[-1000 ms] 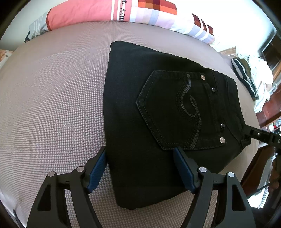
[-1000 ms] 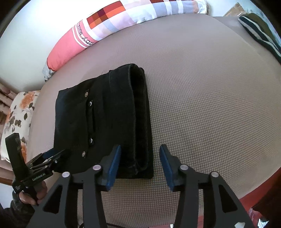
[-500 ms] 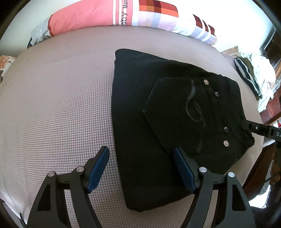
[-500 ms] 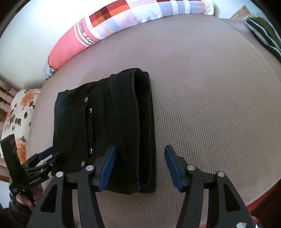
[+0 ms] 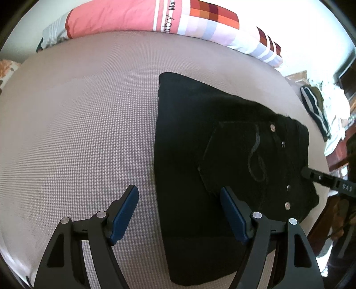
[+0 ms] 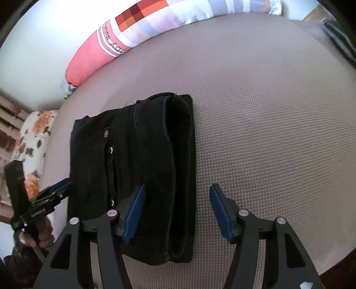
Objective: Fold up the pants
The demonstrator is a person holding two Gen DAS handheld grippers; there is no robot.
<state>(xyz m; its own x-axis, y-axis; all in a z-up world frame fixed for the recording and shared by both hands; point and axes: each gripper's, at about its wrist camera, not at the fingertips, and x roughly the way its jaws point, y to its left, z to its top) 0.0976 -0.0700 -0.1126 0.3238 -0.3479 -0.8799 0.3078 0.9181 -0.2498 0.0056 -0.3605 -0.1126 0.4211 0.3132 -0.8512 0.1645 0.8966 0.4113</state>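
Observation:
Black pants (image 5: 200, 144) lie folded into a compact rectangle on the grey-brown bed (image 5: 77, 133), back pocket with a stitched swirl and metal rivets facing up. My left gripper (image 5: 178, 189) hovers open over the bundle's near left edge, one finger over the bed and one over the cloth. The right gripper (image 6: 178, 186) is open above the thick folded edge of the pants (image 6: 138, 155), its left finger over the cloth and its right finger over the bed (image 6: 267, 133). Neither holds anything. Each gripper shows at the other view's edge: right gripper (image 5: 311, 174), left gripper (image 6: 57, 189).
A long pink and checked pillow (image 5: 155, 20) lies along the far side of the bed. A floral pillow (image 6: 33, 137) sits past the bed's left end, where a hand (image 6: 42, 240) grips the left tool. Striped clothes (image 5: 316, 111) are piled at the right end.
The right gripper's jaws have spread wider and it has moved in over the folded edge. The left gripper has slid a little to the left, still open.

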